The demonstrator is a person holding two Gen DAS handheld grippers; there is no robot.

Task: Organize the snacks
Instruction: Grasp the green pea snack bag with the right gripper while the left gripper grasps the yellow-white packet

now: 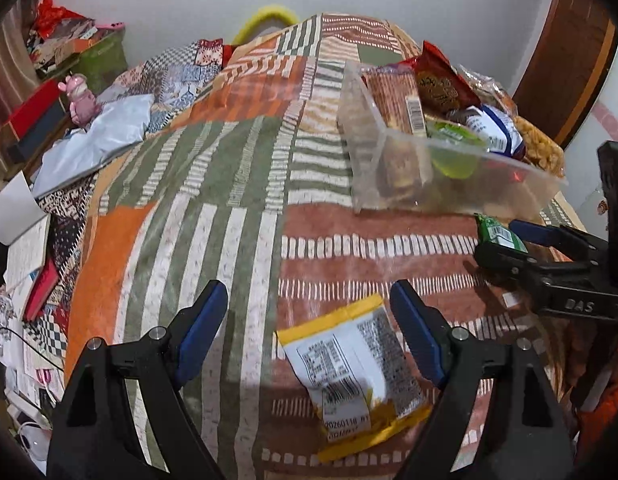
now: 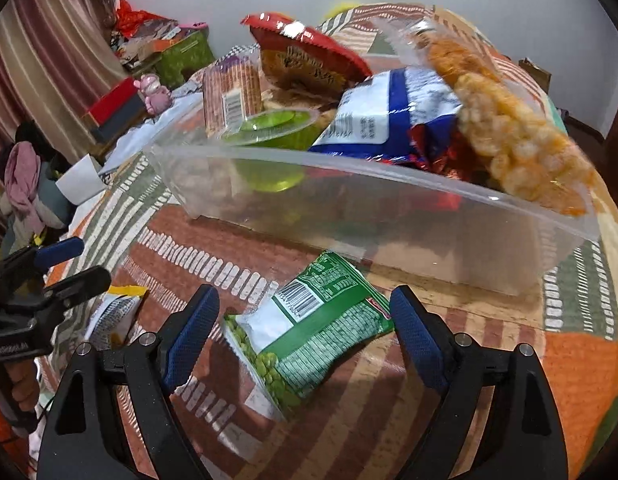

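Note:
A yellow-and-white snack packet (image 1: 349, 372) lies flat on the patchwork bedspread, between the open fingers of my left gripper (image 1: 309, 292); the pads do not touch it. A green pea packet (image 2: 309, 328) lies in front of the clear plastic bin (image 2: 389, 216), framed by my open right gripper (image 2: 305, 296), whose pads stand clear of it. The bin holds a red bag (image 2: 309, 52), a blue-and-white bag (image 2: 389, 112), a bag of orange puffs (image 2: 509, 136), a green jelly cup (image 2: 273, 128) and a wafer pack (image 2: 229, 96). The left wrist view shows the right gripper (image 1: 499, 242) at the green packet (image 1: 497, 234).
The bedspread (image 1: 229, 200) drops off at the left onto books and papers (image 1: 25, 256). A pink toy (image 1: 81, 100), a red box (image 1: 33, 120) and a green box (image 1: 105, 56) stand at the far left. A hand (image 2: 25, 384) holds the left gripper (image 2: 85, 264).

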